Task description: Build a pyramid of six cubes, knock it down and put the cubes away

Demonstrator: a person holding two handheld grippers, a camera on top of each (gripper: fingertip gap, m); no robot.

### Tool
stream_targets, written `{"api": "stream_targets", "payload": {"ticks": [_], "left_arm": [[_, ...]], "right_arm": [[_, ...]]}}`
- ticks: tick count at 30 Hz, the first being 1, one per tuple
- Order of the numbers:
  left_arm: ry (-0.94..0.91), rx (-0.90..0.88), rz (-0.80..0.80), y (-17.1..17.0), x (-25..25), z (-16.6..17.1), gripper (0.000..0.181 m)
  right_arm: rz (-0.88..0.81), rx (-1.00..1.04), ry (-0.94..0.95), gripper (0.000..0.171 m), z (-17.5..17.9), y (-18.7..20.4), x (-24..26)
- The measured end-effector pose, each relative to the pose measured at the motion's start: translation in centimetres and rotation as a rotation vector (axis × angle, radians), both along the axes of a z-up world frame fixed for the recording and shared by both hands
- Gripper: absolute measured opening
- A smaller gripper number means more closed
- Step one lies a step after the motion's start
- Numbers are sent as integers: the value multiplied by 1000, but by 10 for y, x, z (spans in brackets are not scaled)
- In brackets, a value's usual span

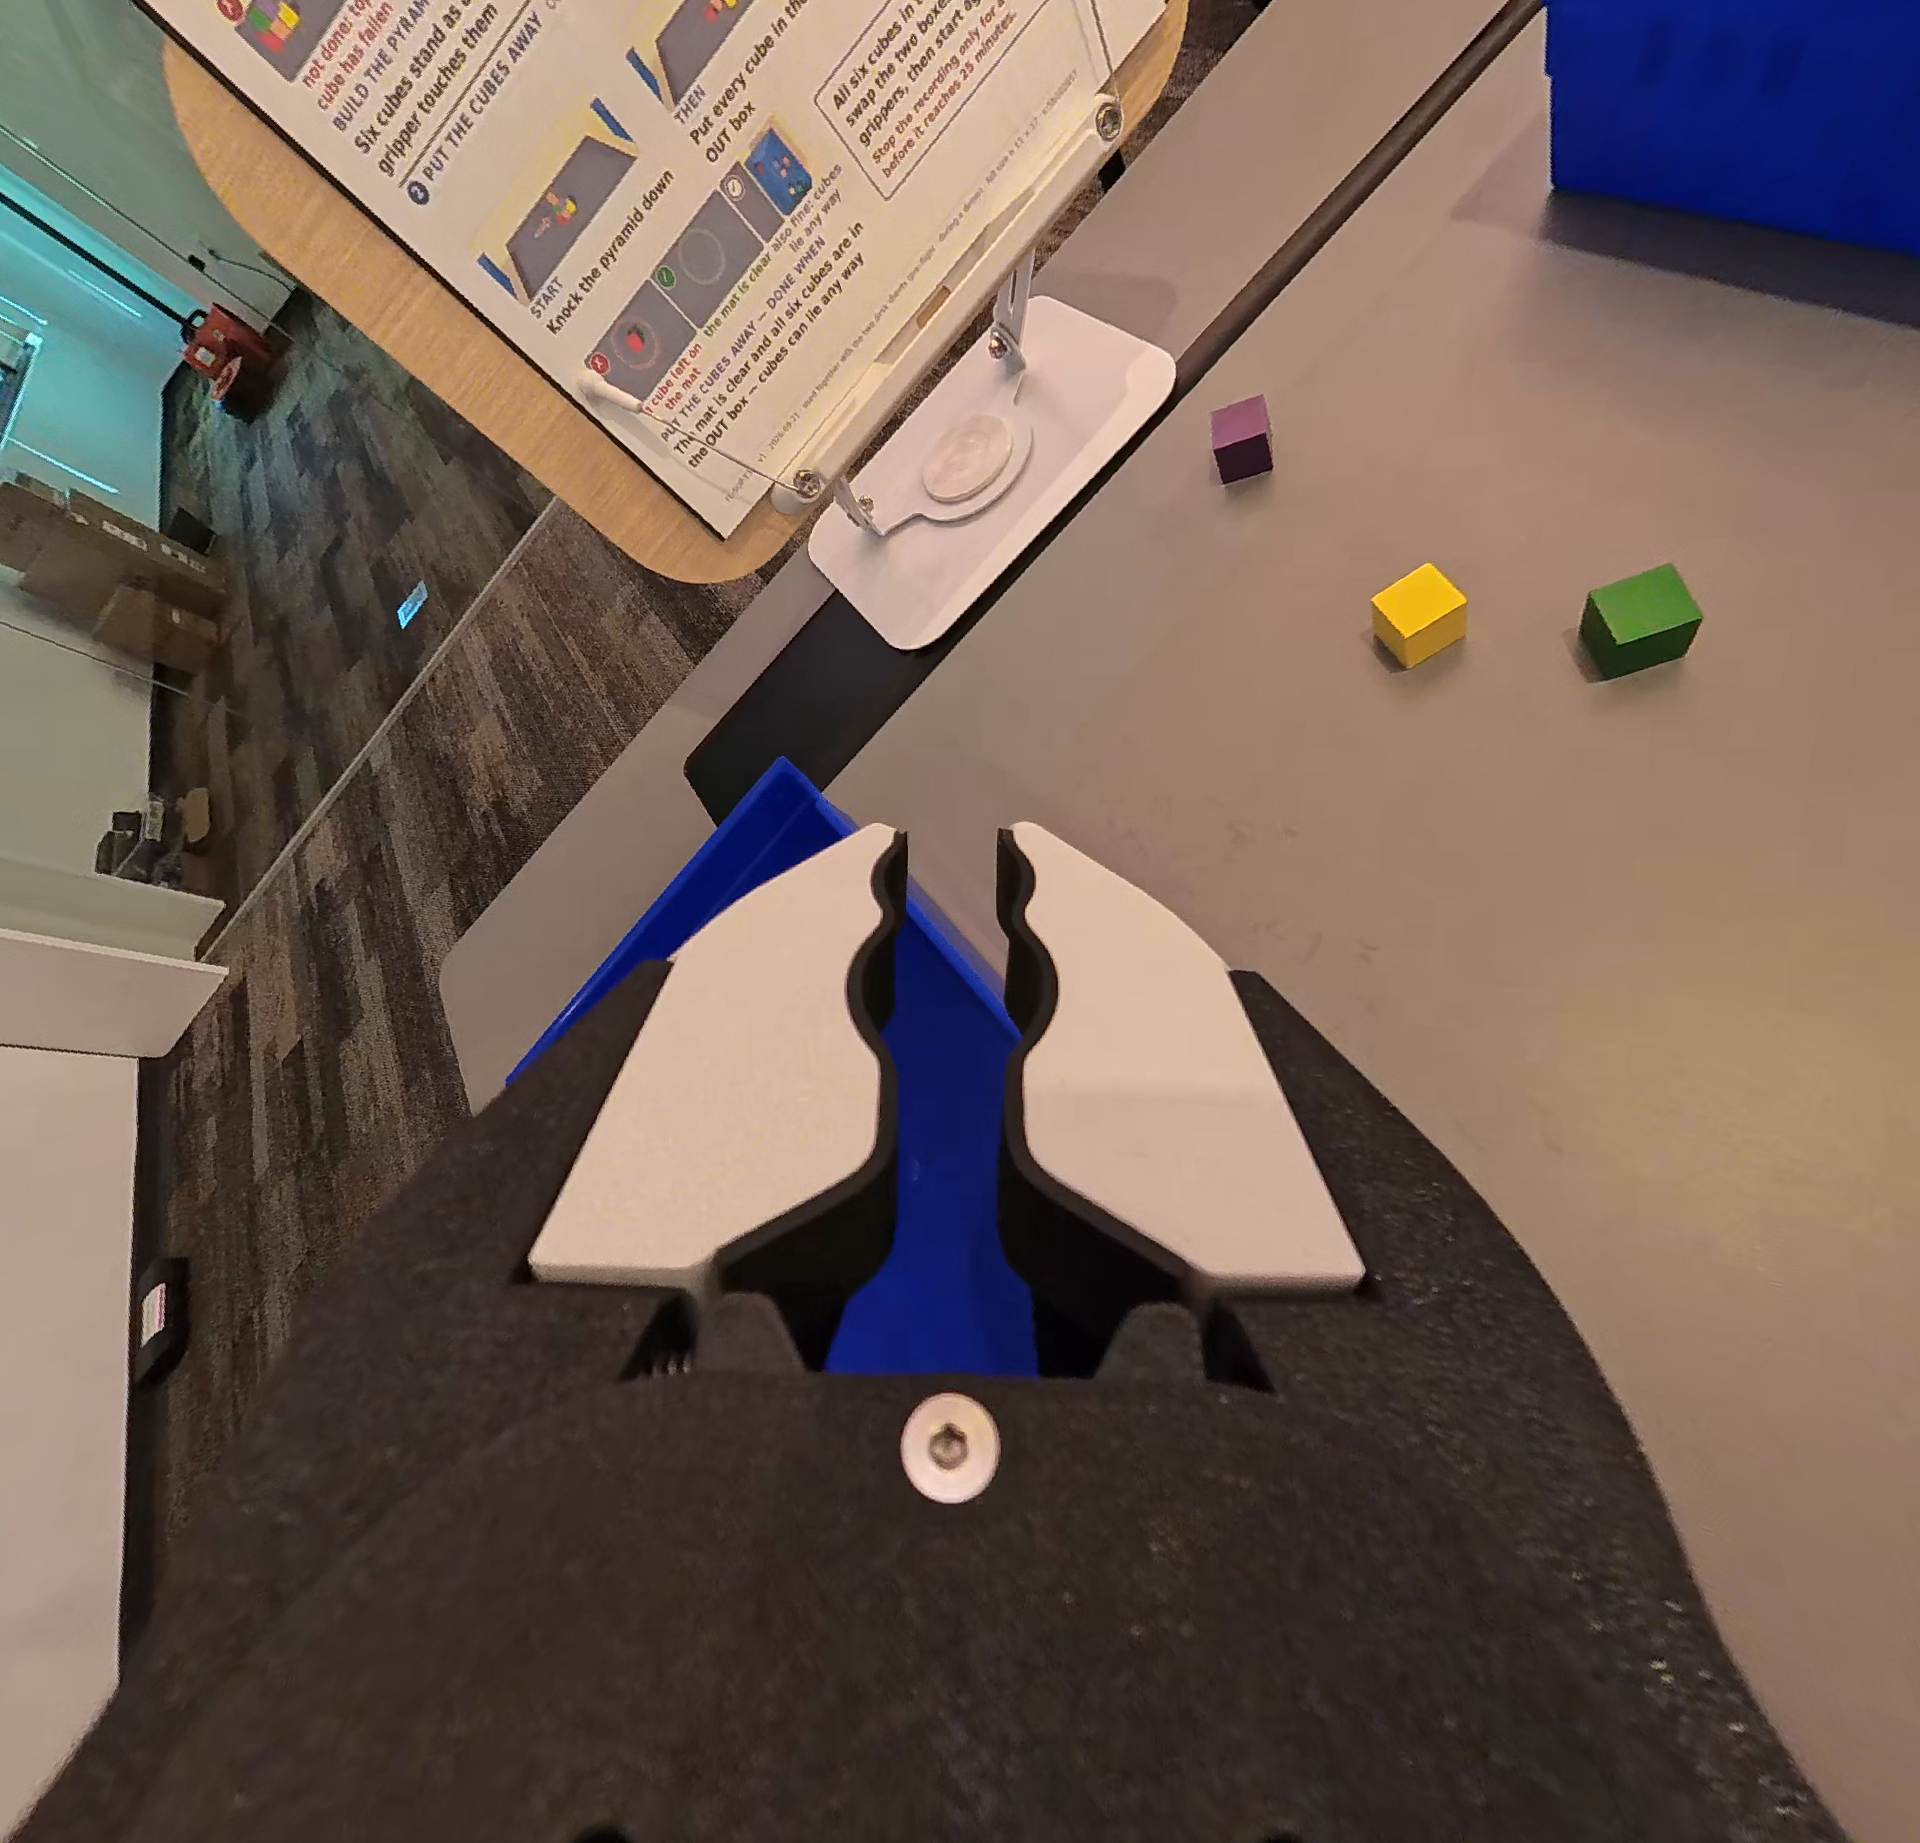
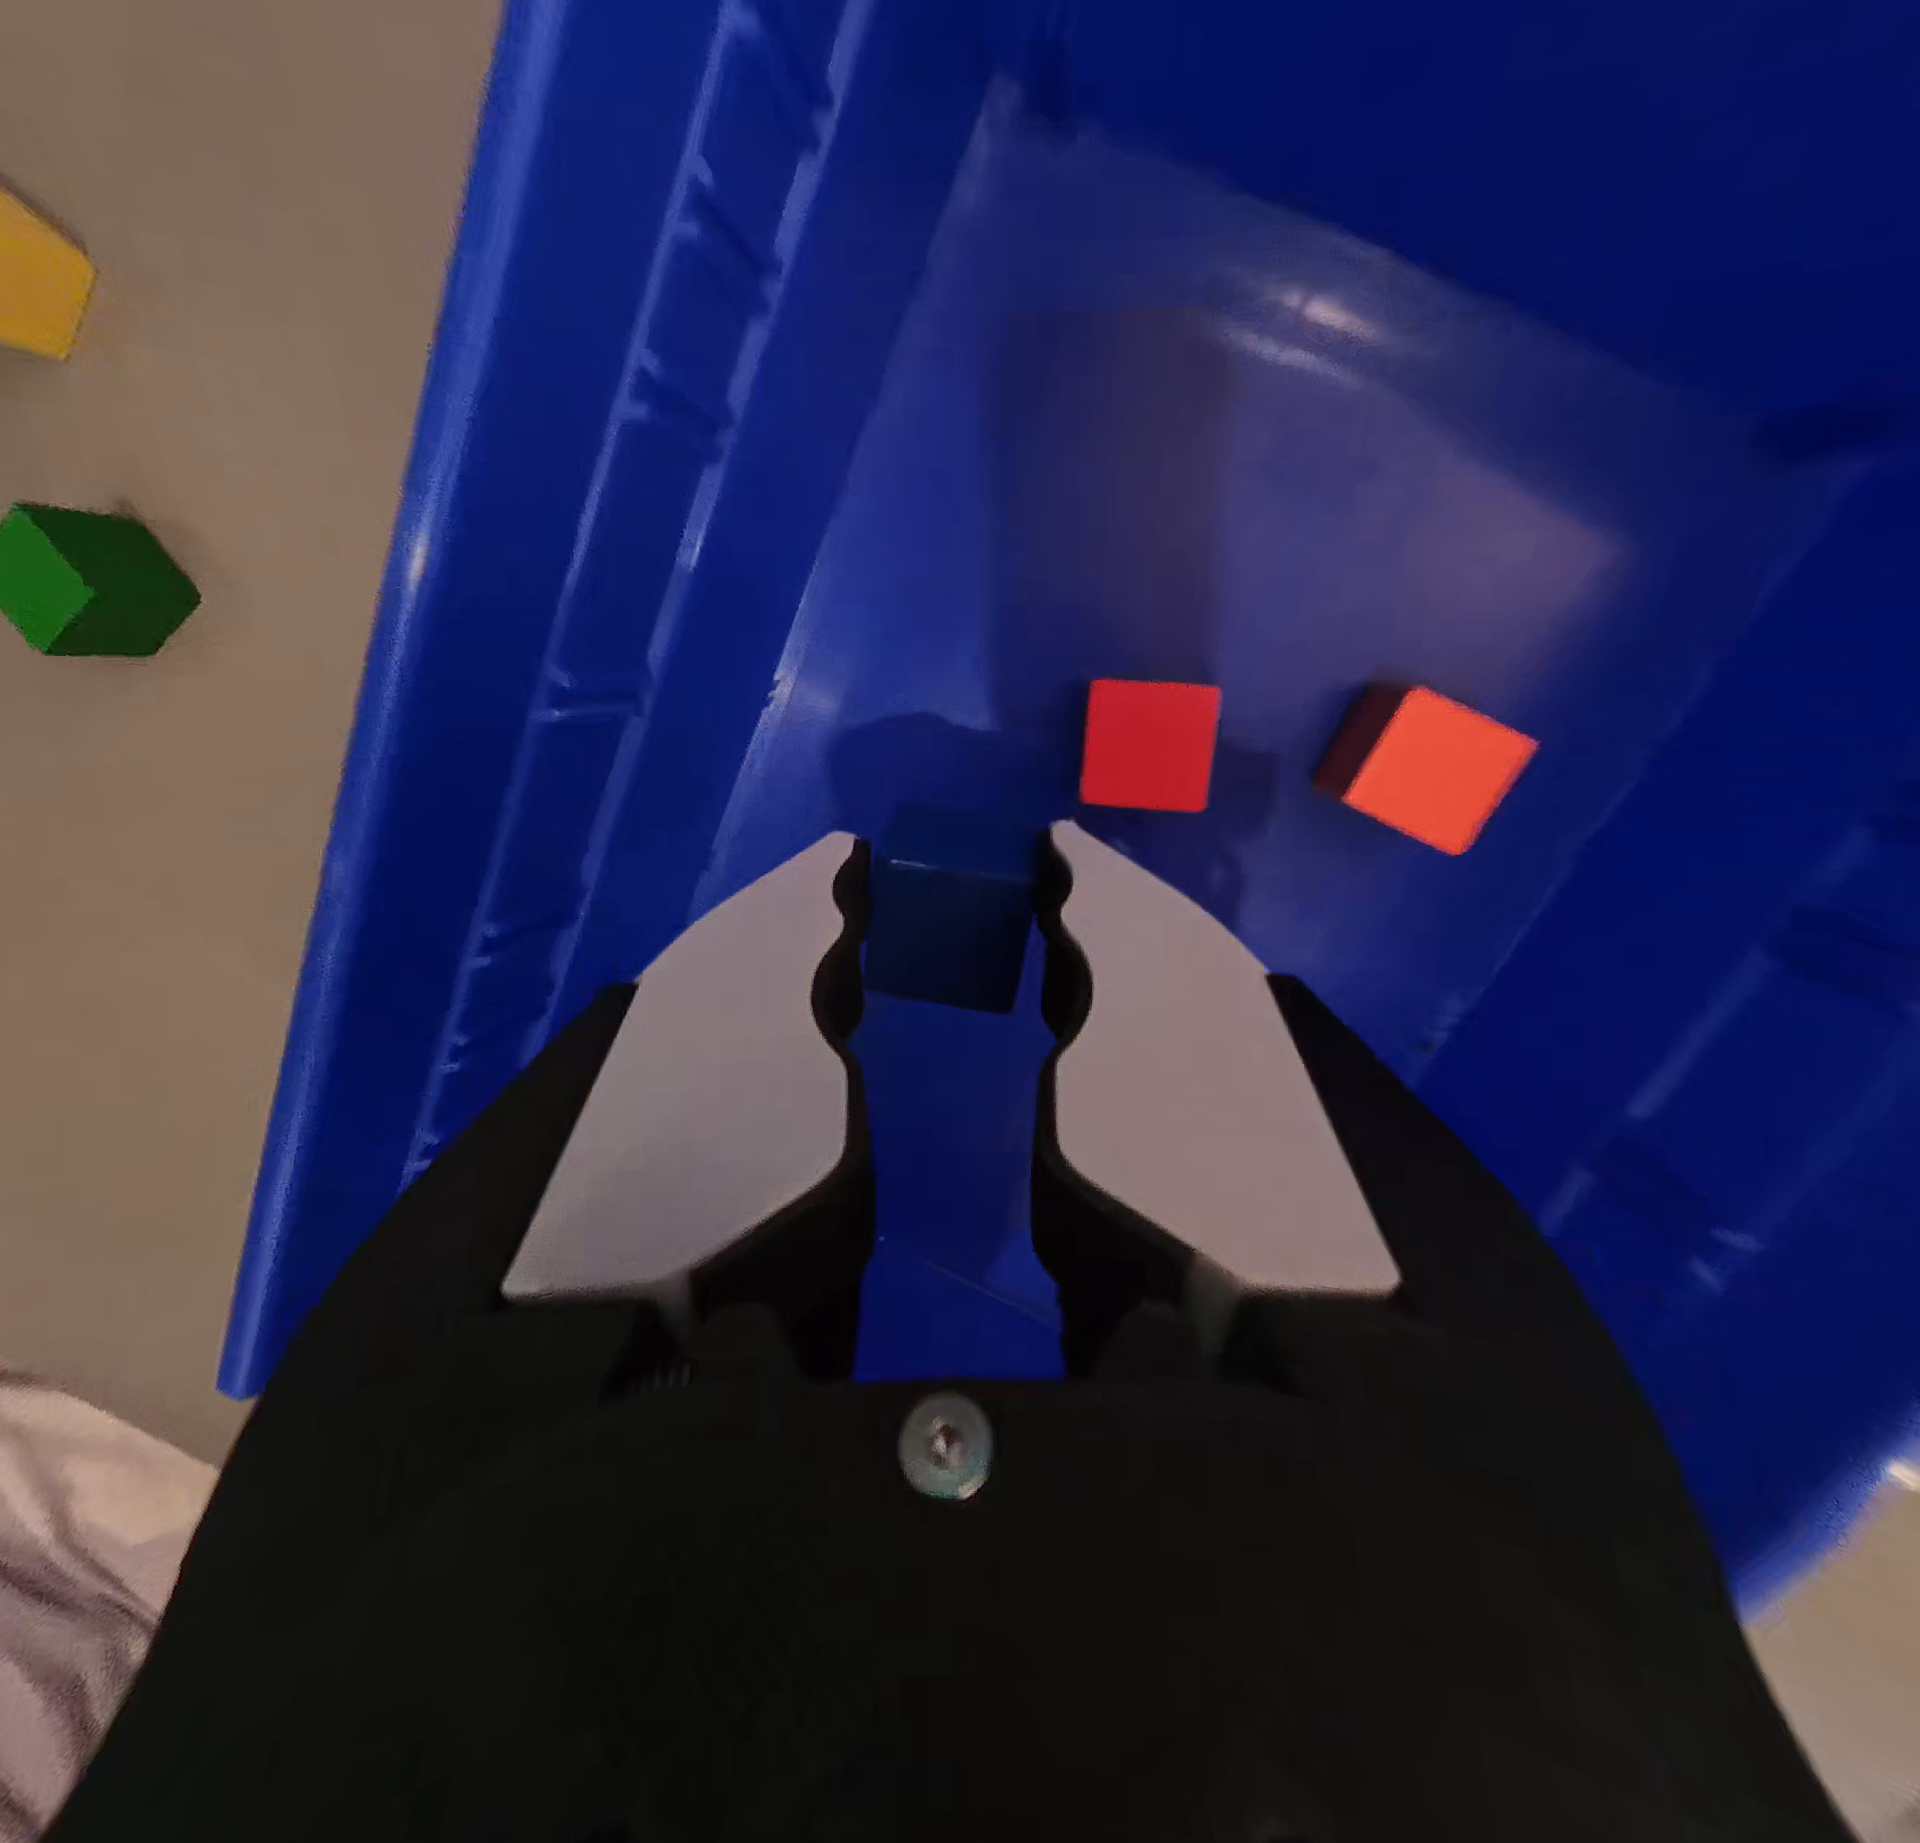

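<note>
Right wrist view has the right gripper (image 2: 948, 848) poised over the open blue bin (image 2: 623, 546), its fingers pinching a dark blue cube (image 2: 951, 910) at the tips, with the bin floor straight ahead and a red cube (image 2: 1148, 744) and an orange cube (image 2: 1439, 770) already lying there to the right of the fingers. On the grey table, the green cube (image 1: 1640, 619), yellow cube (image 1: 1418, 614) and purple cube (image 1: 1242, 439) sit ahead-right of the left gripper (image 1: 951, 843), whose fingers stand slightly apart around nothing. Motion blur softens the bin's far wall, the blue cube blends into it, and a second blue bin (image 1: 790, 858) is mostly hidden beneath the left gripper.
</note>
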State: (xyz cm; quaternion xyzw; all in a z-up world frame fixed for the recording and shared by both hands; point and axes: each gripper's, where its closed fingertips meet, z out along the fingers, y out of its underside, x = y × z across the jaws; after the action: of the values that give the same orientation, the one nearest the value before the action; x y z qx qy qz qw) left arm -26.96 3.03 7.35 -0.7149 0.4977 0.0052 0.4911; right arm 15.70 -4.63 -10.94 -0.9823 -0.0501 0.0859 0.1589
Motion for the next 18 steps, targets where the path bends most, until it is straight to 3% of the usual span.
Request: {"api": "stream_targets", "payload": {"ticks": [3, 6, 10, 14, 16, 18], "left_arm": [[5, -3, 4, 1, 0, -1, 16], [13, -7, 5, 1, 1, -3, 16], [28, -9, 1, 0, 2, -6, 16], [20, -6, 3, 0, 1, -4, 16], [17, -6, 6, 1, 1, -3, 16], [20, -6, 10, 1, 0, -3, 16]], "right_arm": [[35, -29, 20, 33, -19, -9, -8], [69, -83, -102, 33, -36, -17, -1], [65, -61, -161, 39, -38, -12, 3], [27, 133, -194, 46, 16, 7, 1], [39, 337, -332, 45, 69, 20, -4], [122, 586, -382, 44, 123, 31, -40]]}}
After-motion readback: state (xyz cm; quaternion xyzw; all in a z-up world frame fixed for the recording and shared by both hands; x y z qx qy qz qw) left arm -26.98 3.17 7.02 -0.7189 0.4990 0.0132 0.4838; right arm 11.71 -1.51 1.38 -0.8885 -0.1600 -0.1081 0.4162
